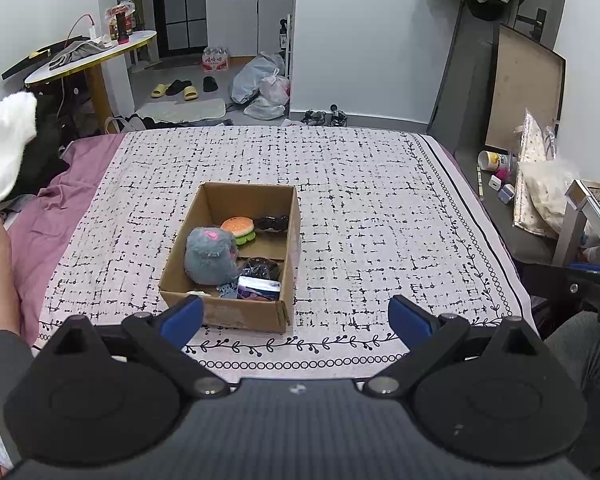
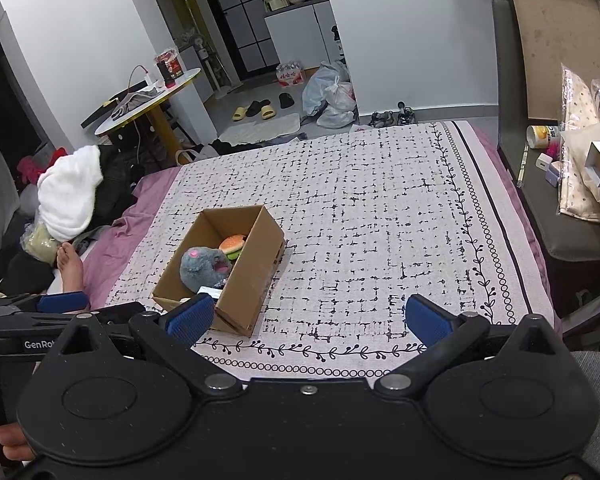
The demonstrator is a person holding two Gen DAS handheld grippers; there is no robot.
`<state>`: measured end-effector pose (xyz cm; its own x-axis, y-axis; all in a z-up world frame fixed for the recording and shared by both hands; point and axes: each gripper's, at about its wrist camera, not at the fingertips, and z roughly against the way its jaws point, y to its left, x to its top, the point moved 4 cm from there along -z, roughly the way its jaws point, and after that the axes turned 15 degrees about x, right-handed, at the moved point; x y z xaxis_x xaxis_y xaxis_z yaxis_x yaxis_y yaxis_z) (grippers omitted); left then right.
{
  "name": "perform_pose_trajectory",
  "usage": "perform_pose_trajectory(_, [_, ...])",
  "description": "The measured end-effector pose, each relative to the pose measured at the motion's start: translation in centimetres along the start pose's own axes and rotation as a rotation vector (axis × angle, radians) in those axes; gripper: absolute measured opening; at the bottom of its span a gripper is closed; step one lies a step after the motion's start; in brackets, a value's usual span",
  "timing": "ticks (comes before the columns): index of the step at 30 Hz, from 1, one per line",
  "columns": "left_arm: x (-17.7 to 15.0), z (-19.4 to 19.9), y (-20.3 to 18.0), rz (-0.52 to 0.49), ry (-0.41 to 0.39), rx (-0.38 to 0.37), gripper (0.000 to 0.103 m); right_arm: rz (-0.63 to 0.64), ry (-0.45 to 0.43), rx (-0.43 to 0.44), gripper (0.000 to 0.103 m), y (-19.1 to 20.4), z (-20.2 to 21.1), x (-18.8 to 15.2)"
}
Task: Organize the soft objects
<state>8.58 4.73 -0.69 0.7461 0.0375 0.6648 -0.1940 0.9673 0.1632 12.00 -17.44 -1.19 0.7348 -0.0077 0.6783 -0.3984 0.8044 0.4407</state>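
The bed (image 1: pixel 380 200) is carrying the cardboard box (image 1: pixel 244 316); its long axis is running away from the jaws; inside are sitting the grey plush mouse (image 1: pixel 210 256), the burger toy (image 1: pixel 238 227), dark bundles and a blue packet (image 1: pixel 259 289). The left gripper (image 1: pixel 296 316) is hovering with jaws spread and empty, the box just ahead, slightly left; the right gripper (image 2: pixel 310 318), likewise spread, is standing farther off, the box lying ahead to its left.
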Motion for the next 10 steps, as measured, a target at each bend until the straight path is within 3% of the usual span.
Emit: perform_pose_trajectory(10, [-0.11,-0.36,0.64,0.046,-0.018,-0.007,0.098,0.017,0.011,-0.02,0.103,-0.09,-0.63,-0.38])
